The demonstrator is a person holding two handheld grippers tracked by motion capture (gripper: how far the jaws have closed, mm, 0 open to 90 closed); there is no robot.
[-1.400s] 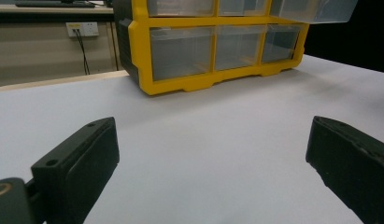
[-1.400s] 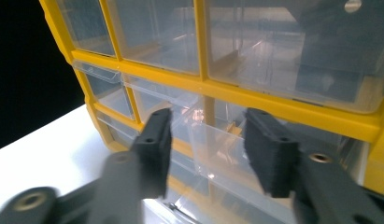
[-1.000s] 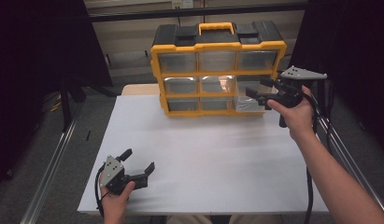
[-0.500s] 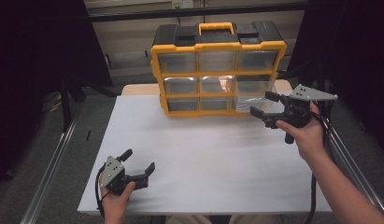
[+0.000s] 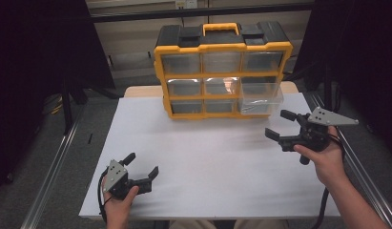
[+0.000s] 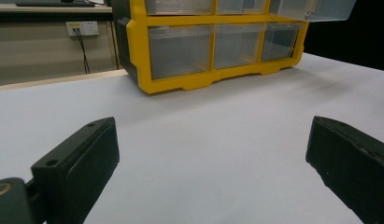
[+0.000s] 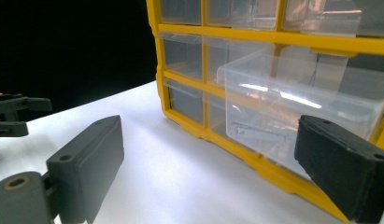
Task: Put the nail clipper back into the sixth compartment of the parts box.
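Observation:
A yellow and black organizer (image 5: 222, 71) with clear drawers stands at the back of the table. Its middle-row right drawer (image 5: 261, 98) is pulled out and overhangs the row below. My right gripper (image 5: 278, 124) hovers open in front of and slightly right of that drawer, apart from it. In the right gripper view the open drawer (image 7: 297, 107) sits just beyond the spread jaws, with a thin pale item (image 7: 255, 130) inside it. My left gripper (image 5: 142, 164) rests open near the front left of the table, holding nothing; its view looks toward the organizer (image 6: 217, 46).
A white sheet (image 5: 208, 157) covers the table, with bare room between the grippers and the organizer. Metal rails (image 5: 50, 167) run along both sides of the table. Dark curtains close in left and right. The left gripper (image 7: 12, 114) appears at the far left of the right gripper view.
My right gripper has drawn back from the drawer front, toward the person and lower, with the drawer left pulled out. The left gripper has stayed put.

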